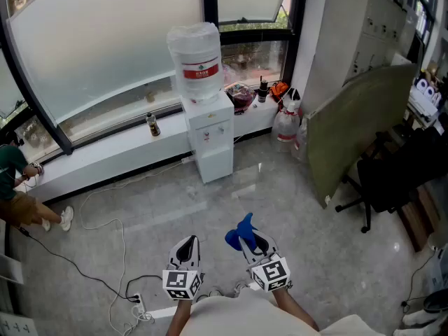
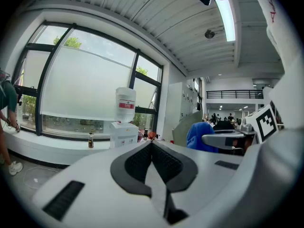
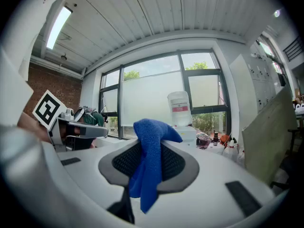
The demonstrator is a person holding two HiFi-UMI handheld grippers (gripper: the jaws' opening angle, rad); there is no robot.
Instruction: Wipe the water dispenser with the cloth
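A white water dispenser (image 1: 212,135) with a clear bottle on top stands against the window sill, well ahead of both grippers. It shows small in the left gripper view (image 2: 124,133) and behind the cloth in the right gripper view (image 3: 185,127). My right gripper (image 1: 250,240) is shut on a blue cloth (image 1: 240,234), which sticks up and hangs out of the jaws (image 3: 148,165). My left gripper (image 1: 187,247) is shut with nothing in it, its jaws pressed together (image 2: 152,144). Both are held low, near my body.
A brown bottle (image 1: 152,124) stands on the sill left of the dispenser. Spray bottles and clutter (image 1: 285,114) lie to its right. A leaning board (image 1: 353,128) and an office chair (image 1: 381,177) stand at right. Cables (image 1: 105,257) run over the floor; a person (image 1: 17,187) crouches at far left.
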